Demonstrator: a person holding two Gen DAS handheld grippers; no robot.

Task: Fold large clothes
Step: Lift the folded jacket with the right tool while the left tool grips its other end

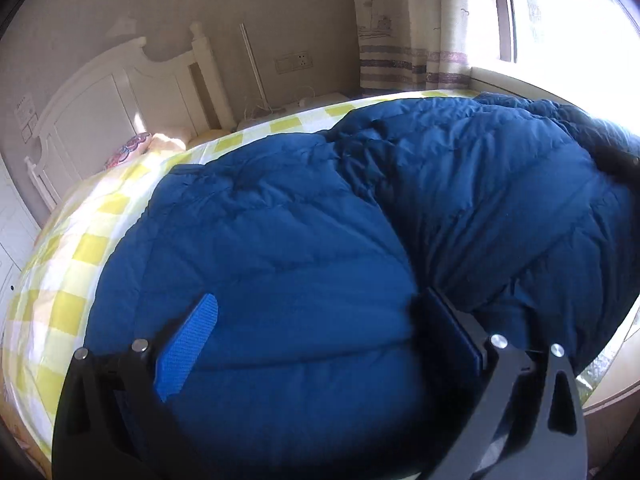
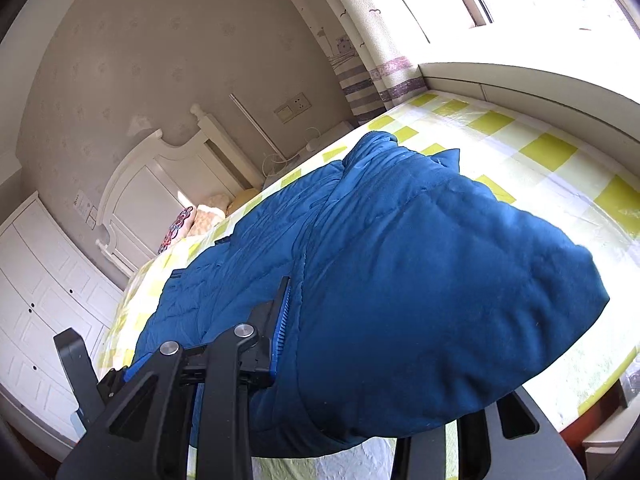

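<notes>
We see a large blue puffer jacket (image 1: 320, 216) spread across a bed covered by a yellow-and-white checked sheet (image 1: 76, 248); the coat lies lengthwise over most of the mattress, its quilted bulk rumpled and partly doubled over itself. From the left wrist view, our left gripper (image 1: 316, 332) sits low over the near end of the jacket with its two fingers set wide apart, a thick mound of padding bulging up between them; the blue pad of one finger (image 1: 188, 344) shows at near left, the dark finger at near right presses against the fabric. The jaws stand spread around the mound rather than closed on it, so we note this claw as released. From the right wrist view, our right gripper (image 2: 360, 360) is at the near edge of the bed, and a big fold of the jacket (image 2: 420, 280) billows over the space between its fingers. Only the left finger (image 2: 280, 320), with its ribbed blue pad, is clearly visible against the cloth; the other is hidden under the fold, so we cannot tell whether this claw is clenched. Far left stands a white headboard (image 1: 100, 116) with pillows beside it; far right, a patterned curtain (image 1: 400, 20) hangs by a bright window (image 1: 568, 24).
</notes>
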